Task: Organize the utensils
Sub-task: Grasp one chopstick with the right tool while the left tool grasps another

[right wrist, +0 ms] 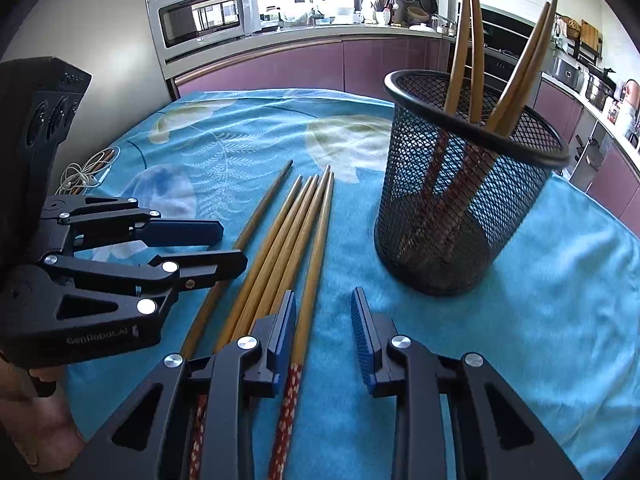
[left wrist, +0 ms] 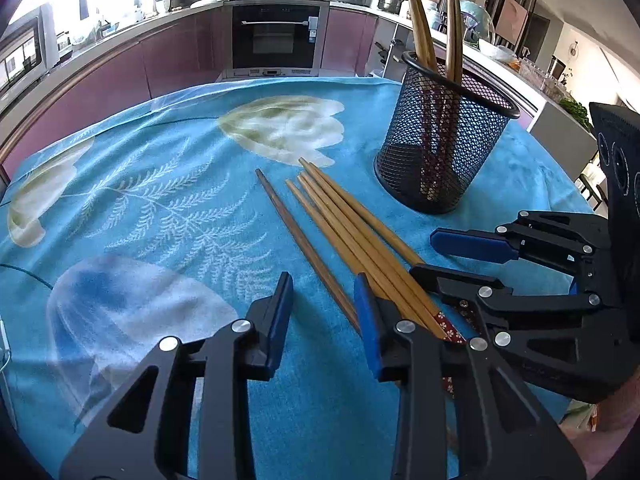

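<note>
Chopsticks, loose [left wrist: 352, 236]: four light bamboo sticks lying flat and bunched side by side on the blue floral cloth, tips pointing away, patterned red ends nearest. One darker brown chopstick [left wrist: 304, 248] lies just beside them, slightly splayed off. Holder [left wrist: 444, 140]: black wire-mesh cup, upright, near the bunch. Chopsticks in holder [left wrist: 420, 28]: several, leaning, tapered tips up.
</note>
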`<state>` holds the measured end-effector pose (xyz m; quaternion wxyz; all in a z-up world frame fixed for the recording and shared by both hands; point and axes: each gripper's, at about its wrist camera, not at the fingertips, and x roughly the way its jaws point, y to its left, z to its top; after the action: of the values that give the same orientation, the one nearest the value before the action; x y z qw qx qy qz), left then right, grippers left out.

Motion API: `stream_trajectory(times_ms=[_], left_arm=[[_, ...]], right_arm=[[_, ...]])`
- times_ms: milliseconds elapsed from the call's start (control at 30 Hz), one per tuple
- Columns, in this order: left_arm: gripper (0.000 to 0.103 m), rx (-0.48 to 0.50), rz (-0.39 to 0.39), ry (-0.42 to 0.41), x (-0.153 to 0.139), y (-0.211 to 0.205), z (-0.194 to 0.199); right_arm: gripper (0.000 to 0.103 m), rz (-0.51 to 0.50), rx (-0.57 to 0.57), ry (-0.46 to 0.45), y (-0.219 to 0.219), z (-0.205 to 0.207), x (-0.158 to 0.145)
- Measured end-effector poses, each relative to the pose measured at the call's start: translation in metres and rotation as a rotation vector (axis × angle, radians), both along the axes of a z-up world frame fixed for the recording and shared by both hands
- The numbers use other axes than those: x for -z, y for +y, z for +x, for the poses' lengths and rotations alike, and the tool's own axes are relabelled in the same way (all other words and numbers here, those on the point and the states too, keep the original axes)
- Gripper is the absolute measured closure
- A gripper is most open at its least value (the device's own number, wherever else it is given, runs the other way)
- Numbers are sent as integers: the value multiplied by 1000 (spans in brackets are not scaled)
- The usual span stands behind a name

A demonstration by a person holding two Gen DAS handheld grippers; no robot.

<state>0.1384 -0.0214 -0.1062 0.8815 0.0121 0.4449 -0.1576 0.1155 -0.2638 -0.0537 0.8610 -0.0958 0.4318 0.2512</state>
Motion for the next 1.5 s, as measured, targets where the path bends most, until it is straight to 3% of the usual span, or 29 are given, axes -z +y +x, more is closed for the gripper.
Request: stream_trajectory(times_ms=[167, 233, 633, 700, 967, 1167, 1433, 1500], left_arm=[[79, -11, 3, -3, 1, -1, 5], [84, -18, -9, 2, 1, 0, 7], [95, -50, -56, 1, -4, 6, -6], [101, -39, -65, -4, -7, 7, -11], [100, 3, -61, -5, -8, 4, -25], [83, -10, -19, -5, -2, 3, -20], [84, -1, 30, -13, 1, -6, 0], [90, -13, 38, -12, 1, -7, 3]], right_arm=[[84, 3, -6, 2, 6, 9, 0], [95, 26, -8, 15, 7, 12, 0], [97, 120, 27, 49, -14, 5, -4], [97, 123, 15, 47, -15, 0, -5], [97, 139, -16, 69, -16, -10, -6], [97, 126, -25, 77, -14, -11, -2], [96, 70, -35, 59, -5, -5, 1], [96, 59, -36, 52, -3, -5, 1]])
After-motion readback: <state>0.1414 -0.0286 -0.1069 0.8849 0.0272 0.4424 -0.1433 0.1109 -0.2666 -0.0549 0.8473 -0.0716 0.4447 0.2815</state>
